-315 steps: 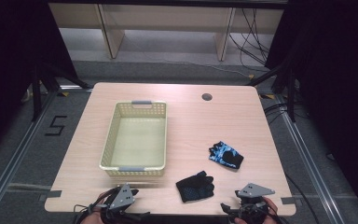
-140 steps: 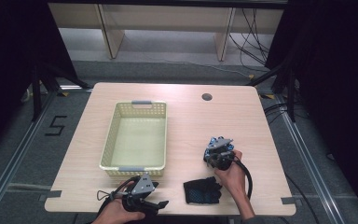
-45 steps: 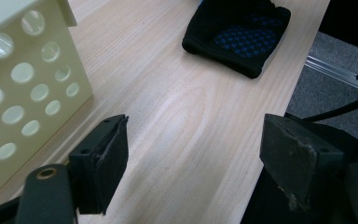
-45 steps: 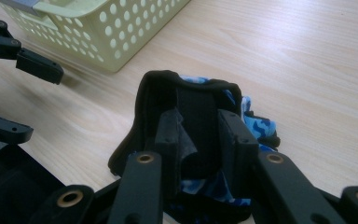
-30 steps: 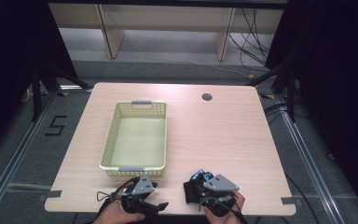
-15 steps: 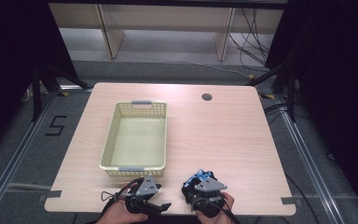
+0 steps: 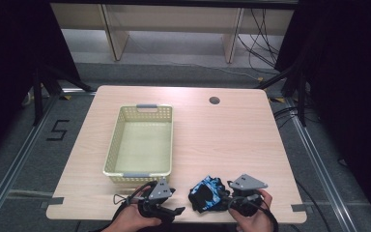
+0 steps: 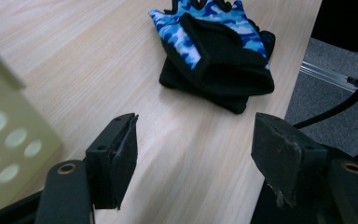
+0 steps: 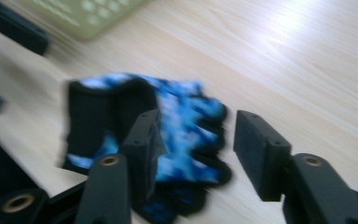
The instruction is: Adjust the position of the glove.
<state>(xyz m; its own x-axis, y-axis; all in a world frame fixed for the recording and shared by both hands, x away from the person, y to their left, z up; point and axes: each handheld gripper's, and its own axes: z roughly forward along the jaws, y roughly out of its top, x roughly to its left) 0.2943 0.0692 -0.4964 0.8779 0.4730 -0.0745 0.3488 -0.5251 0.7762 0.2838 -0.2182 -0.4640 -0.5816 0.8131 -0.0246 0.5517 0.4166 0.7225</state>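
A blue camouflage glove (image 7: 208, 185) (image 8: 214, 18) (image 9: 182, 112) lies on top of a black glove (image 7: 199, 203) (image 8: 234, 101) near the table's front edge. My right gripper (image 7: 225, 196) (image 9: 198, 128) sits just right of the pile. Its jaws have just been opening and stand apart over the blue glove's fingers without pressing it. My left gripper (image 7: 173, 211) (image 8: 198, 135) lies left of the pile and points at it. Its jaws have just been closing a little but are still wide, with bare table between them.
A pale yellow perforated basket (image 7: 110, 145) (image 8: 0, 126) (image 9: 88, 14) stands empty behind my left gripper. A round cable hole (image 7: 214, 100) sits at the table's far side. The front table edge (image 7: 174, 221) runs just under both hands, with dark floor beyond it.
The right gripper has let go of the blue glove on the black one and drawn back to the right. The left gripper has edged toward the pile.
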